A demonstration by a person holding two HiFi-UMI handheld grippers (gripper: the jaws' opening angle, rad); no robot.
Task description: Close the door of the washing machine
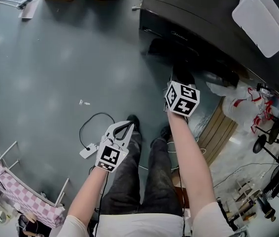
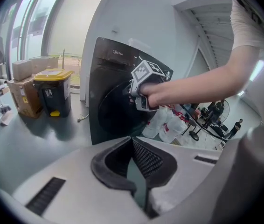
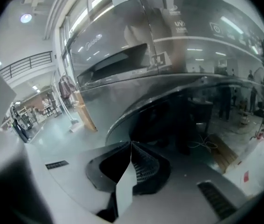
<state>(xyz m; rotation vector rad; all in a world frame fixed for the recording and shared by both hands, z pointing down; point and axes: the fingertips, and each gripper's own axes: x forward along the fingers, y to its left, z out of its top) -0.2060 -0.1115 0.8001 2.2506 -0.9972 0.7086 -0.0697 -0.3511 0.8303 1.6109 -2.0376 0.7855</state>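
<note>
Now R gripper [image 3: 131,146] at washer door [image 2: 118,111], inside unseen

The washing machine [image 1: 193,9] is a front-loading unit with a glossy dark grey casing. It stands upright on the grey floor [image 1: 55,73]. Its round door [image 2: 113,115] is dark and set in the machine's front. The door sits at or close to the casing. Whether it is latched cannot be determined.
</note>
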